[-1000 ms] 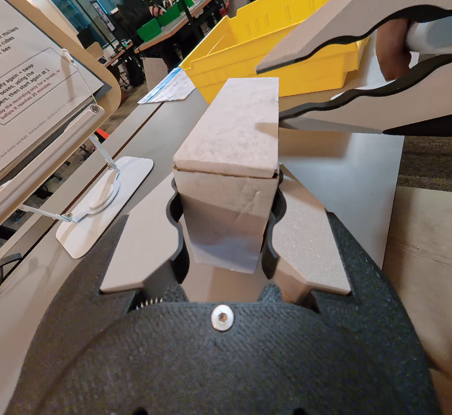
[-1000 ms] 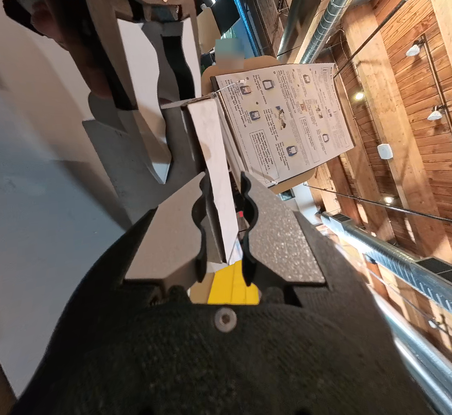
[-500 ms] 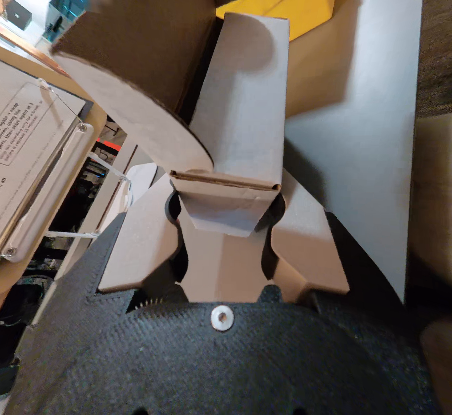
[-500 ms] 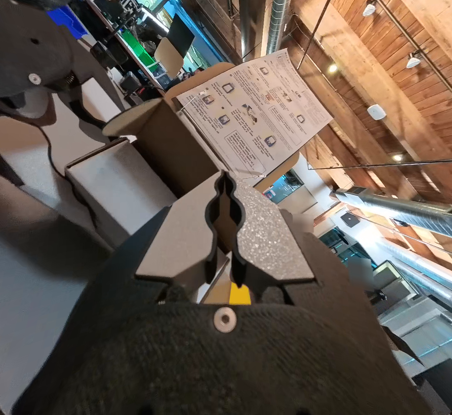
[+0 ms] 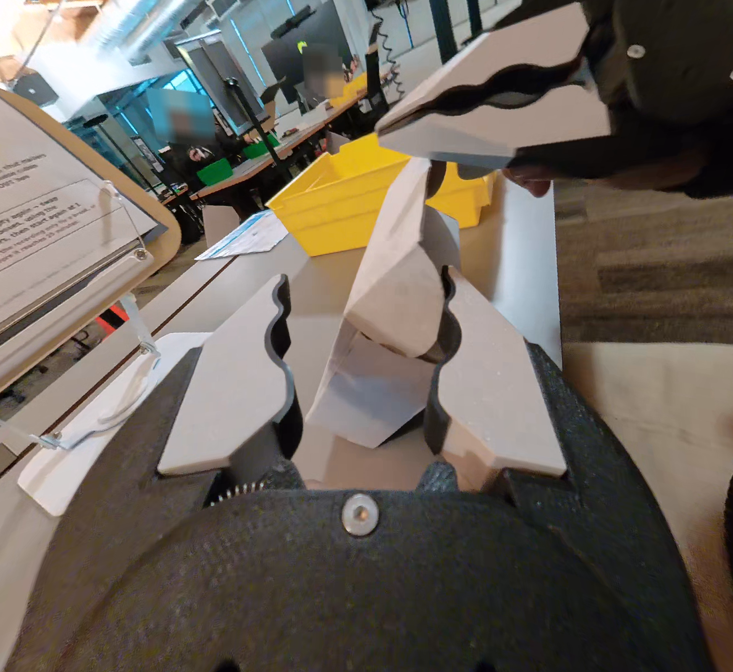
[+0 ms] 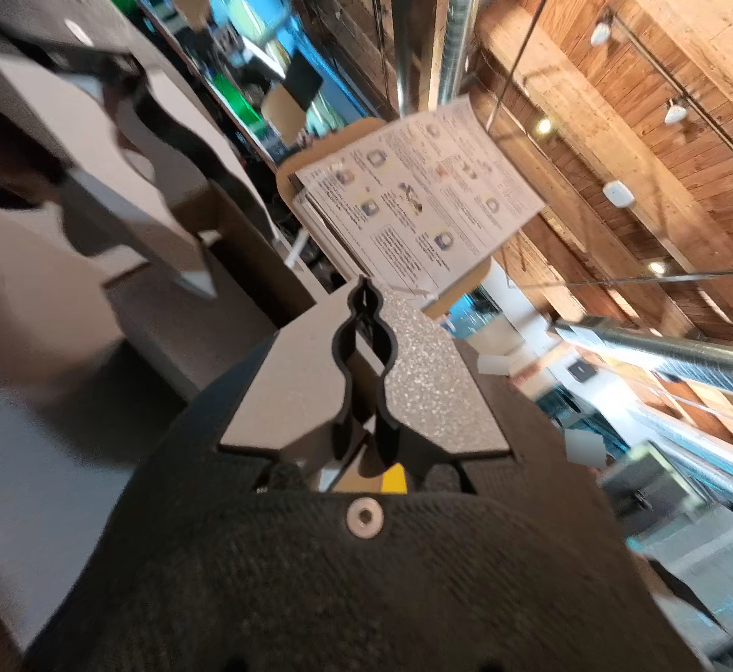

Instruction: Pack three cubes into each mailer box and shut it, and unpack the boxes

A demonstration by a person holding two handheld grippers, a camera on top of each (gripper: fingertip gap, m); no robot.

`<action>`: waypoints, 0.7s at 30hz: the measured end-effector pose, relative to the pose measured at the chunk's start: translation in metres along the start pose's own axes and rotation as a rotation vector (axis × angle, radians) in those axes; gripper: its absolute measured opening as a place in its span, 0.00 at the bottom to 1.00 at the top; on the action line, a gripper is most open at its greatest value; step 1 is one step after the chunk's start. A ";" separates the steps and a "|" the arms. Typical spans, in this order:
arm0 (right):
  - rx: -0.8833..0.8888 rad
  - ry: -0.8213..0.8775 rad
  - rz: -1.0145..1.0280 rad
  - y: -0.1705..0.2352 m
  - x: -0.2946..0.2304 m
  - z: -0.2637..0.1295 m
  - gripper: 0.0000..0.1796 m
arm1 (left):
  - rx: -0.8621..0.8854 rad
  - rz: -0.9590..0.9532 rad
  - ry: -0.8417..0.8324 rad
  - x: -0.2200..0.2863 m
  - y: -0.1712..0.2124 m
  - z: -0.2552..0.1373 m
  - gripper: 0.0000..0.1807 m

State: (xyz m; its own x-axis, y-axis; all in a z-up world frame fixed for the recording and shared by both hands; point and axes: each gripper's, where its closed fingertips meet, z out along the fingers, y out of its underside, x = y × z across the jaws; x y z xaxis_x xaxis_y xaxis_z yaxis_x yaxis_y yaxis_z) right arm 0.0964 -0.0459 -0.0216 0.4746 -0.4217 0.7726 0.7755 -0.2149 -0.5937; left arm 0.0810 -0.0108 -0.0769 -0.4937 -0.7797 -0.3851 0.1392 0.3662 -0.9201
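Observation:
In the left wrist view my left gripper [image 5: 363,272] has a white mailer box [image 5: 377,387] in its jaws. The box sits skewed. It lies against the right pad and meets the left pad only deep in the jaws, with a gap at the left fingertip. Its lid [image 5: 400,240] with a rounded ear flap rises toward my right gripper [image 5: 396,125], which is shut above it. In the right wrist view my right gripper [image 6: 363,288] is shut on a thin brown card edge of the lid. The box's brown inside [image 6: 254,256] and the left gripper's fingers [image 6: 131,217] show at the left. No cubes are in view.
A yellow bin [image 5: 349,209] stands on the grey table [image 5: 238,284] behind the box, with a printed sheet [image 5: 250,236] beside it. An instruction board on a stand [image 5: 59,217] is at the left, on a white base [image 5: 99,415]. The table's right edge borders carpet [image 5: 642,256].
A second ago the box was closed and square in my left jaws, with my right jaws open around its lid edge. The right jaws shut on the lid and swung it open. The box tilted in the left jaws.

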 end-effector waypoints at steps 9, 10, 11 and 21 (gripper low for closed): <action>-0.089 -0.270 0.219 -0.006 -0.058 -0.002 0.00 | 0.012 -0.046 -0.120 -0.021 -0.004 -0.001 0.16; -0.102 -0.247 0.249 0.000 -0.054 0.001 0.00 | 0.015 -0.054 -0.115 -0.020 -0.004 -0.001 0.16; -0.119 -0.215 0.296 0.006 -0.046 0.003 0.00 | 0.016 -0.055 -0.109 -0.019 -0.005 -0.001 0.16; -0.384 -0.376 0.583 0.059 -0.067 -0.003 0.00 | 0.073 -0.132 -0.206 -0.044 -0.012 -0.011 0.19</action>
State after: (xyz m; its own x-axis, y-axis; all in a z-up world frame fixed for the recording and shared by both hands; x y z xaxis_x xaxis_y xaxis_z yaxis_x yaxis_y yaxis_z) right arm 0.1093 -0.0329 -0.1097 0.9219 -0.2488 0.2969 0.1934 -0.3684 -0.9093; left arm 0.0918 0.0247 -0.0482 -0.3277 -0.9080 -0.2611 0.1509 0.2225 -0.9632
